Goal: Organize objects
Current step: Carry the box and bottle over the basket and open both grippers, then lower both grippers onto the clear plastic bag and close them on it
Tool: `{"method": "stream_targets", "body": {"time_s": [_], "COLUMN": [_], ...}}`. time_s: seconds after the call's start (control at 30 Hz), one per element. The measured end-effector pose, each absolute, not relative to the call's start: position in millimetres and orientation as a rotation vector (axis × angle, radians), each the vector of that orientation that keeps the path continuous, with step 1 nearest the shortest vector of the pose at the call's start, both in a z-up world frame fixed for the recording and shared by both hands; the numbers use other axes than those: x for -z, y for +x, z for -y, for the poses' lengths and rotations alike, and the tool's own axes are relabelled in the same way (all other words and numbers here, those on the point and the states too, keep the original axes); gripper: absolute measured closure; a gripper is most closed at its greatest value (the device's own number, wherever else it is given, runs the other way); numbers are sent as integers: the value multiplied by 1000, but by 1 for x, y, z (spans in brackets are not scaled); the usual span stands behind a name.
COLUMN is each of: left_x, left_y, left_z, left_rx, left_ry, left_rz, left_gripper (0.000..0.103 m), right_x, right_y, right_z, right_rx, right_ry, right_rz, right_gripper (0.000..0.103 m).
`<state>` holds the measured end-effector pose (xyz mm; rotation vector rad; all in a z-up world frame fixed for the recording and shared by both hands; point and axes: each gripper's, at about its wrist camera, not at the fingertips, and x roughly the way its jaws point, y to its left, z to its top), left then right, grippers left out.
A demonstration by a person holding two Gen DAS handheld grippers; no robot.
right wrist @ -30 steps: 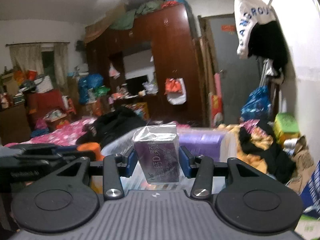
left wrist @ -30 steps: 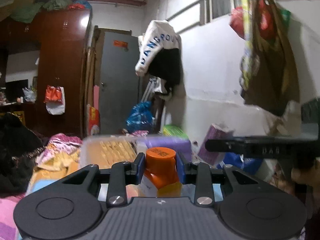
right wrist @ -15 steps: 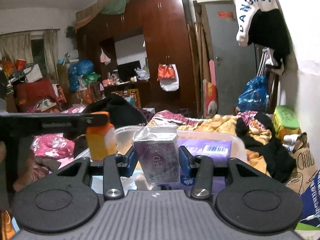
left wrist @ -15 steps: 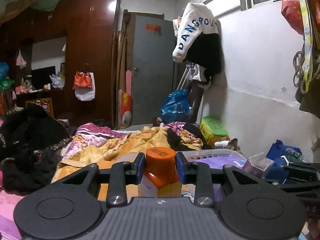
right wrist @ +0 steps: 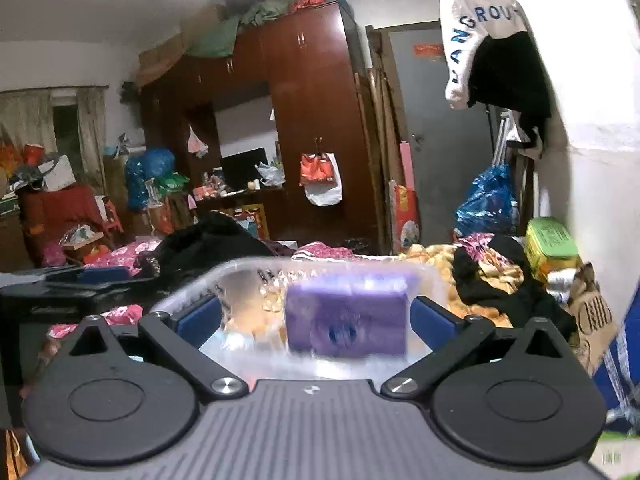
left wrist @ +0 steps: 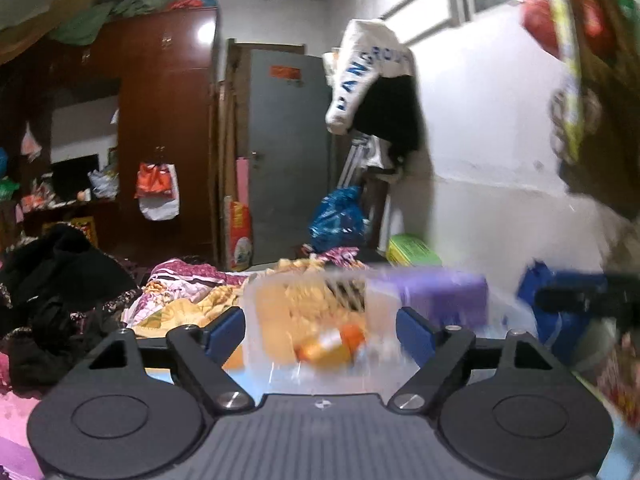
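My left gripper (left wrist: 320, 330) is open and empty. The orange-capped bottle (left wrist: 330, 344) lies blurred on its side between the jaws, inside a clear plastic bin (left wrist: 256, 320). A purple pack (left wrist: 432, 294) sits at the bin's far right. My right gripper (right wrist: 316, 318) is open and empty. A purple box (right wrist: 346, 322) is blurred between its jaws, inside the same clear bin (right wrist: 200, 284). The left gripper (right wrist: 60, 280) shows at the left of the right wrist view, and the right gripper (left wrist: 588, 300) at the right of the left wrist view.
The bin rests on a bed covered with yellow and pink bedding (left wrist: 180, 300) and black clothes (left wrist: 52, 280). A white wall (left wrist: 480, 200) is at the right with hanging bags (left wrist: 580, 80). A green box (right wrist: 552, 240) and brown wardrobe (right wrist: 312, 120) stand beyond.
Both grippers have opened. The orange-capped bottle left the left jaws and the purple box left the right jaws; both now appear blurred in the clear bin.
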<state>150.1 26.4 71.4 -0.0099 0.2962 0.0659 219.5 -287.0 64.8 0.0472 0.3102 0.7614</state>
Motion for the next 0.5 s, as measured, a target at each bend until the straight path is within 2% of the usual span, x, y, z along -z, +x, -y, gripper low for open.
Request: {"method": "stream_targets", "body": {"time_s": [0.27, 0.5], "left_x": [18, 59], "left_y": [48, 29], "left_z": [-43, -39], "left_rx": [-36, 14], "left_ry": [-63, -51], "left_rz": [-379, -404], "left_gripper": [17, 17], "right_x": [25, 48], "right_y": [154, 123], "right_z": [339, 342], "right_rx": [-725, -787], "right_ry": [97, 92], "right_rz": [-428, -387], "right_gripper": [0, 0]}}
